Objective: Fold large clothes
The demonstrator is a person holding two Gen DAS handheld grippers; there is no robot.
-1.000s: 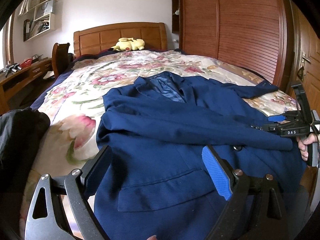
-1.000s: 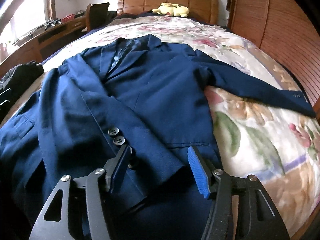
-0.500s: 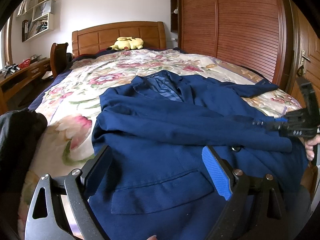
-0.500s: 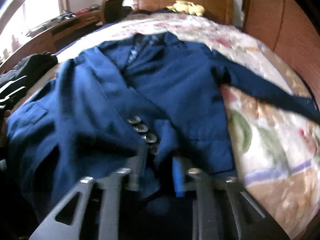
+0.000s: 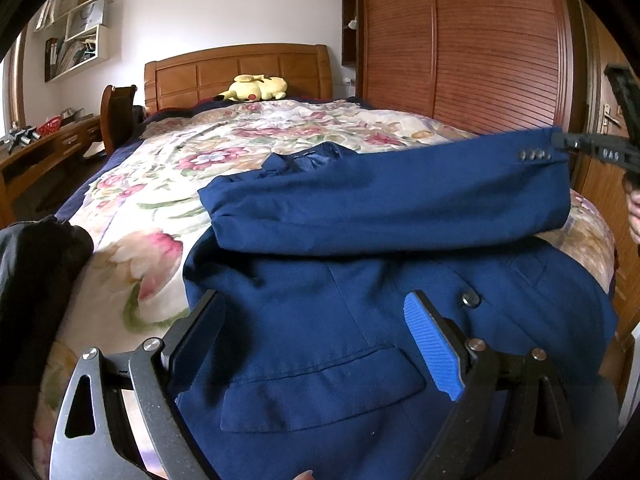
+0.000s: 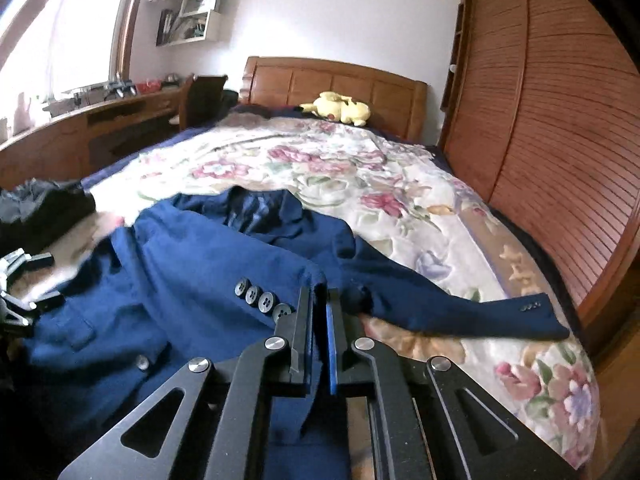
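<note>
A navy blue suit jacket [image 5: 320,320] lies face up on the flowered bed [image 5: 160,208]. My left gripper [image 5: 316,332] is open and empty, just above the jacket's lower front near a pocket flap [image 5: 320,396]. My right gripper [image 6: 319,304] is shut on the cuff of one sleeve [image 6: 224,264], next to its row of buttons [image 6: 260,300], and holds that sleeve lifted across the jacket's chest. In the left wrist view the lifted sleeve [image 5: 400,204] runs to the right gripper [image 5: 560,145]. The other sleeve [image 6: 460,312] lies flat to the right.
A yellow plush toy [image 5: 256,88] lies by the wooden headboard [image 5: 240,68]. A dark garment [image 5: 36,264] is heaped at the bed's left edge. A wooden wardrobe [image 5: 480,40] stands right of the bed, a desk [image 6: 100,128] left.
My right gripper has shut on the sleeve cuff and lifted it up off the jacket, toward the right. The left gripper has stayed open and moved slightly lower.
</note>
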